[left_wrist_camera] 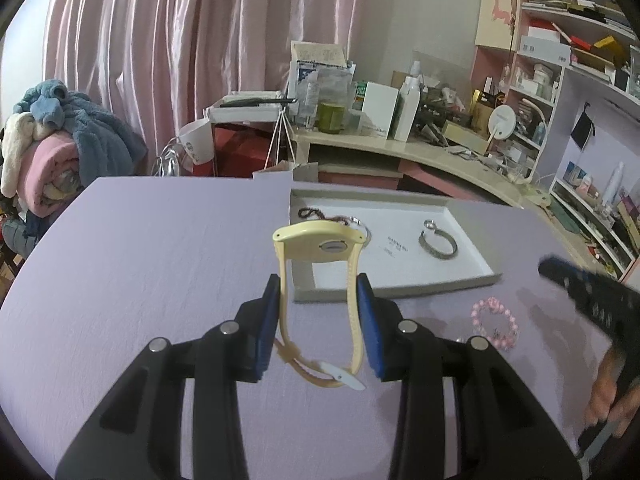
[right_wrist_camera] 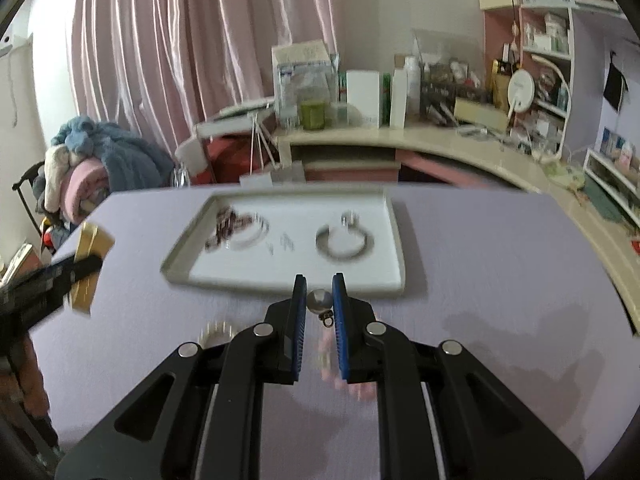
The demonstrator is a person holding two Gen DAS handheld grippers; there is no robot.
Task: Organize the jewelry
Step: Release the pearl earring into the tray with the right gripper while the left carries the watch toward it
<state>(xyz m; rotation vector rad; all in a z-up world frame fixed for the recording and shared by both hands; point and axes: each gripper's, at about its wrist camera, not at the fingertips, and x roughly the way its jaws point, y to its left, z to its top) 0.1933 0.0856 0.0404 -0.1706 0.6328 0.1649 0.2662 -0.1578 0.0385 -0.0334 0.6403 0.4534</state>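
The left gripper [left_wrist_camera: 318, 296] holds a pale yellow watch [left_wrist_camera: 326, 242] by its strap, the blue pads pressed on either side and the jaws part-way apart; the watch face stands up just beyond the fingertips, the buckle end hanging in the gap below. The tray [left_wrist_camera: 472, 280] lies just ahead and a little to its right, with a silver bracelet [left_wrist_camera: 438, 242] and a dark chain [left_wrist_camera: 310, 213] inside. A pink bead bracelet [left_wrist_camera: 494, 322] rests on the lilac table [left_wrist_camera: 140, 248] to its right. The right gripper [right_wrist_camera: 319, 300] is nearly closed, pinching a small silver ball pendant [right_wrist_camera: 319, 301] at its fingertips, with the tray straight ahead.
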